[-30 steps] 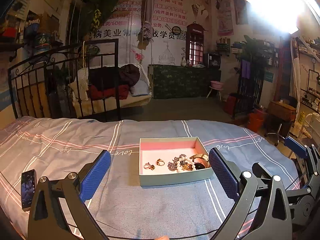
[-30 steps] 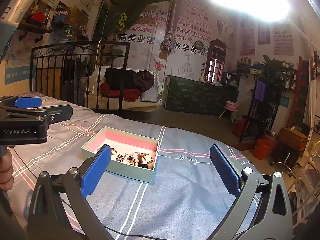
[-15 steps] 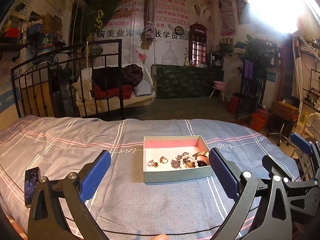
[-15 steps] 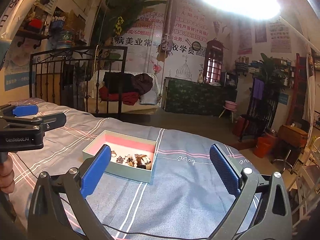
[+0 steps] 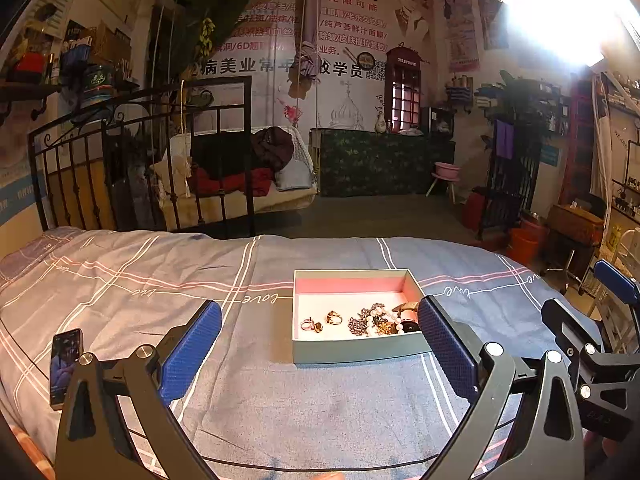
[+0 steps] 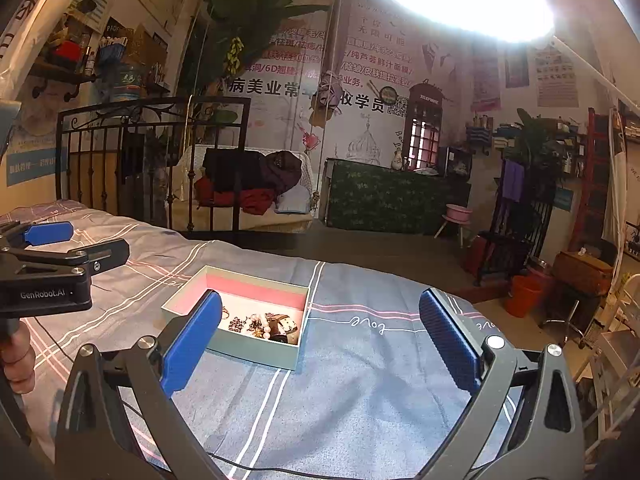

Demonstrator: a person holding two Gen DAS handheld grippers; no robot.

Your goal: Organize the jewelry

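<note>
Readable text first: the other tool's black body says "GenRobot.AI" in the right wrist view, the blue-grey striped bedspread (image 5: 320, 400) has "love" stitched in script along its lines, and the red phone-booth mural (image 5: 403, 92) on the wall reads "TELEPHONE". The big wall banner is Chinese print.

Left gripper (image 5: 318, 354) is spread wide with nothing between its blue pads, hovering over the bed just short of the shallow teal cardboard box with a pink lining (image 5: 356, 350). Right gripper (image 6: 320, 346) is equally wide and empty. The box holds gold rings (image 5: 320, 322) and a tangled pile of beads and pearls (image 5: 376, 322). A black smartphone (image 5: 64, 368) lies on the bed, well left.
</note>
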